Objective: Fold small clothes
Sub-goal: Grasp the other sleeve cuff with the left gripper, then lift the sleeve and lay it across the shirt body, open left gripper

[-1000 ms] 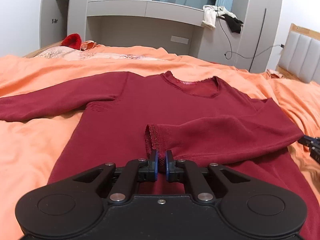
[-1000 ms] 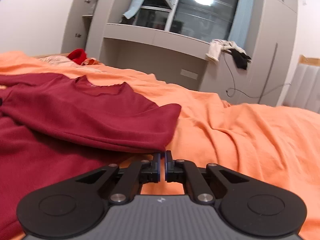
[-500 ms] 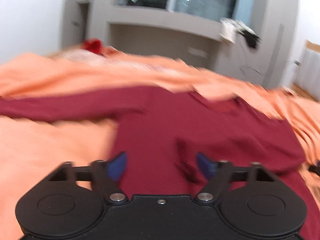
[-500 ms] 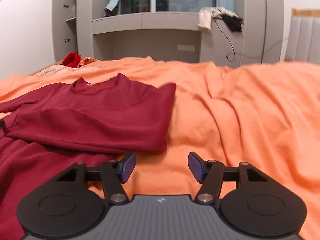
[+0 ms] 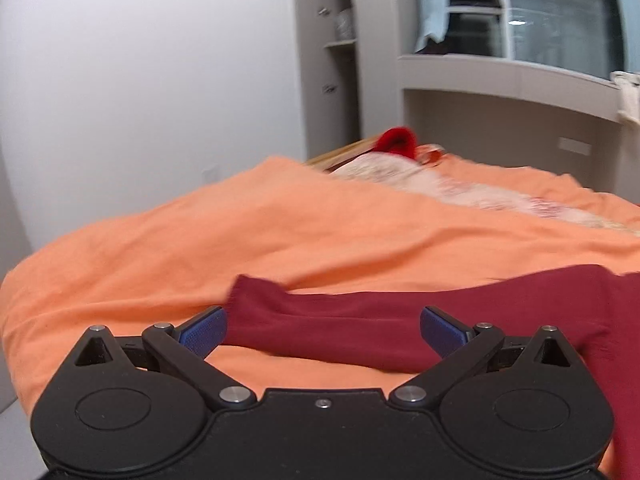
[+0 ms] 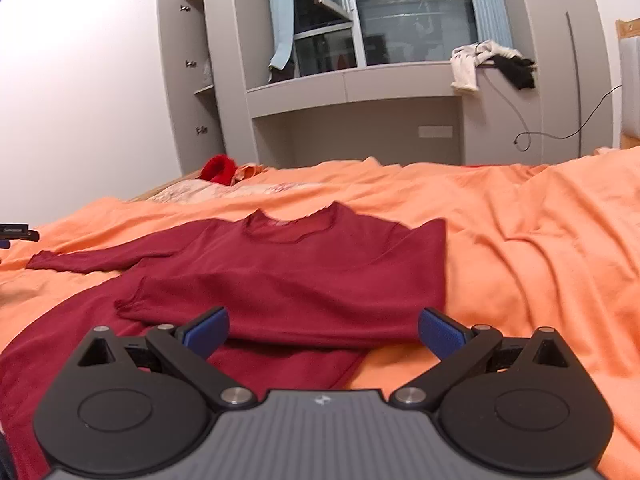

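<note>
Both grippers spread wide over the dark red shirt on the orange bed.

The left gripper (image 5: 322,327), jaws apart, frames the outstretched left sleeve (image 5: 320,332); the right gripper (image 6: 323,330), jaws apart, sits above the shirt (image 6: 296,276) where its right sleeve lies folded across the body, orange bedspread (image 6: 540,248) to the right.

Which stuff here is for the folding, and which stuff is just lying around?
For the folding:
- dark red shirt, one sleeve already folded over
- left gripper, open by the other sleeve
- right gripper, open

Just lying around:
- orange bedspread
- bright red cloth
- white and black clothes on the ledge
</note>
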`<state>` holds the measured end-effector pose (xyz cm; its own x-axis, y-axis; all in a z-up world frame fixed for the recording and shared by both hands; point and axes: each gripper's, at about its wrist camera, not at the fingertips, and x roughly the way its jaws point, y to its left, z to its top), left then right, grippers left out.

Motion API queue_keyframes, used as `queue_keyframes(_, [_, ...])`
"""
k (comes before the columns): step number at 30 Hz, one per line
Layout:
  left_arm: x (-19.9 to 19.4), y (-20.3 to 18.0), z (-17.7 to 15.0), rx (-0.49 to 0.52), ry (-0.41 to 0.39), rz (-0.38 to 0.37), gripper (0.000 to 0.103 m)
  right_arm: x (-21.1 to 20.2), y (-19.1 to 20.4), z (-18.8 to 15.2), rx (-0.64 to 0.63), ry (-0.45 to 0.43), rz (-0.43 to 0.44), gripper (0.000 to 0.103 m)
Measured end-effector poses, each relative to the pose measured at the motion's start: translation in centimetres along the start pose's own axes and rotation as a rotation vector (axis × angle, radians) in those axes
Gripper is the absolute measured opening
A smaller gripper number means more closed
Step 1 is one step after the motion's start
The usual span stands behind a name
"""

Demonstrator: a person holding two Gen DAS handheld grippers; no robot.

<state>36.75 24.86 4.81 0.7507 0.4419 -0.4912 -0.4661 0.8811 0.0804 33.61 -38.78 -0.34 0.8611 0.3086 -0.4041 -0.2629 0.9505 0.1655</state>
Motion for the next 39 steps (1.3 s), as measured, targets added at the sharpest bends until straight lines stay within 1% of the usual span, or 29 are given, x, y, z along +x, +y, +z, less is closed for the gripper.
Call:
queue_keyframes(2, [2.2, 1.6, 0.3, -0.070, 0.062, 0.022, 0.102, -0.1, 0.2, -0.2, 0.013, 0.010, 0.012, 0.103])
queue_keyframes(4, [3.9, 3.1, 0.1, -0.174, 0.127, 0.030, 0.102, -0.1, 0.3, -0.3, 0.025, 0.018, 0.021, 0.103])
queue_keyframes(6, [5.6, 4.4, -0.5, -0.274, 0.165, 0.033, 0.102, -0.2, 0.3, -0.4, 0.028, 0.019, 0.021, 0.103])
queue_keyframes(9, [8.0, 5.6, -1.4, -0.406, 0.225, 0.076, 0.093, 0.1, 0.4, -0.7, 0.023, 0.030, 0.013, 0.103])
queue_keyframes(10, [8.6, 6.2, -1.6, -0.447, 0.231, 0.091, 0.089, 0.2, 0.5, -0.7, 0.022, 0.035, 0.011, 0.103])
queue_keyframes(11, [9.0, 6.3, -1.7, -0.480, 0.223, 0.101, 0.083, 0.3, 0.5, -0.9, 0.022, 0.041, 0.010, 0.103])
queue_keyframes(13, [9.3, 6.4, -1.5, -0.513, 0.202, 0.097, 0.076, 0.5, 0.5, -1.1, 0.025, 0.052, 0.007, 0.103])
queue_keyframes(15, [9.4, 6.2, -1.3, -0.534, 0.178, 0.073, 0.066, 0.8, 0.6, -1.3, 0.024, 0.066, 0.005, 0.103])
queue_keyframes(16, [9.4, 6.1, -1.2, -0.547, 0.166, 0.051, 0.046, 0.9, 0.7, -1.5, 0.022, 0.070, 0.004, 0.103])
queue_keyframes(17, [9.4, 6.0, -1.2, -0.559, 0.163, 0.039, 0.019, 1.0, 0.7, -1.6, 0.018, 0.074, 0.003, 0.103])
queue_keyframes(18, [9.4, 5.9, -1.2, -0.576, 0.168, 0.027, 0.010, 1.1, 0.7, -1.7, 0.015, 0.078, -0.002, 0.103])
queue_keyframes(19, [9.5, 5.7, -1.2, -0.590, 0.171, 0.016, 0.009, 1.1, 0.8, -1.8, 0.013, 0.082, -0.004, 0.103])
queue_keyframes(20, [9.3, 5.4, -1.1, -0.598, 0.158, 0.014, 0.009, 1.2, 0.8, -1.8, 0.011, 0.084, -0.003, 0.103])
queue_keyframes(21, [9.1, 5.1, -0.9, -0.590, 0.136, 0.013, 0.009, 1.2, 0.9, -1.8, 0.007, 0.085, -0.002, 0.103])
queue_keyframes(24, [7.8, 3.6, 0.2, -0.517, 0.047, -0.007, 0.008, 1.2, 1.0, -1.8, -0.001, 0.083, -0.001, 0.103])
queue_keyframes(27, [5.5, 1.6, 1.6, -0.436, -0.036, -0.054, 0.008, 1.0, 1.0, -1.8, -0.005, 0.078, 0.003, 0.103])
queue_keyframes(30, [2.4, -1.6, 3.3, -0.342, -0.104, -0.157, 0.008, 0.6, 1.2, -1.7, -0.014, 0.067, 0.003, 0.103])
queue_keyframes(34, [-2.2, -7.2, 4.7, -0.194, -0.175, -0.280, 0.008, -0.1, 1.3, -1.6, -0.045, 0.046, -0.008, 0.103])
queue_keyframes(36, [-5.0, -10.7, 5.1, -0.115, -0.216, -0.355, 0.008, -0.7, 1.3, -1.5, -0.051, 0.032, -0.009, 0.103])
queue_keyframes(39, [-8.5, -15.6, 4.9, -0.036, -0.252, -0.461, 0.008, -1.5, 1.0, -1.4, -0.052, 0.009, -0.018, 0.103])
